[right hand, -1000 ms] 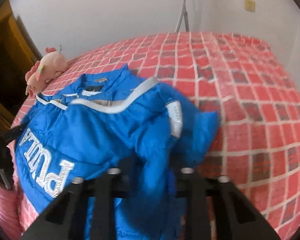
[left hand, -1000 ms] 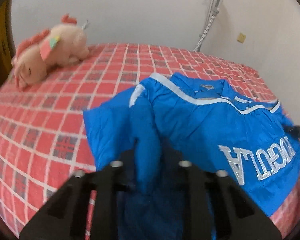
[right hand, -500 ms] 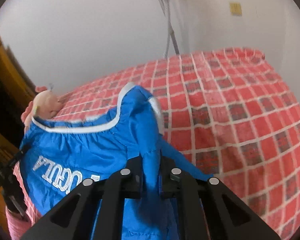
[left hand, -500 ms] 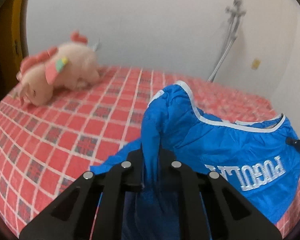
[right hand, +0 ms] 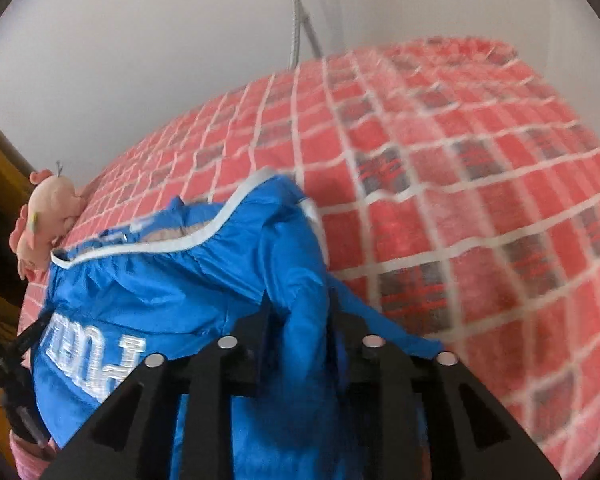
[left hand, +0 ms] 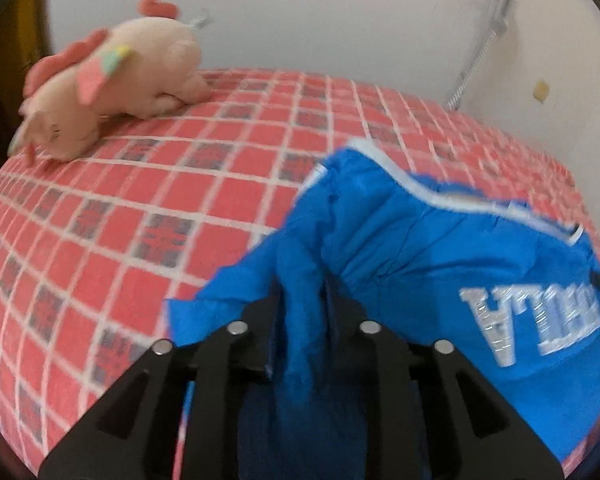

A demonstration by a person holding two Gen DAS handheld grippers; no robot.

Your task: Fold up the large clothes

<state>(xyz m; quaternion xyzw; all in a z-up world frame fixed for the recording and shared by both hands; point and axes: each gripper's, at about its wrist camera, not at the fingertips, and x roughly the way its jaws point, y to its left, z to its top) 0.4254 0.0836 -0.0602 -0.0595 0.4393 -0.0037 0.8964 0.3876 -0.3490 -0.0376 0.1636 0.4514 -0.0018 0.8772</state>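
Note:
A bright blue jacket (left hand: 440, 248) with white piping and silver letters on its back hangs lifted over the bed; it also shows in the right wrist view (right hand: 172, 292). My left gripper (left hand: 302, 312) is shut on a bunched fold of the jacket at its left side. My right gripper (right hand: 298, 320) is shut on a bunched fold at its right side. The jacket's lower part is hidden behind the jaws. The left gripper's black tip (right hand: 16, 356) shows at the far left of the right wrist view.
The bed has a red checked cover (left hand: 140, 208) that also shows in the right wrist view (right hand: 480, 208). A pink plush toy (left hand: 112, 88) lies at the bed's far left corner. A white wall and a metal hose (left hand: 480, 48) stand behind the bed.
Both grippers have moved down and forward toward the bed with the jacket held between them. The jacket's collar edge now lies lower over the cover.

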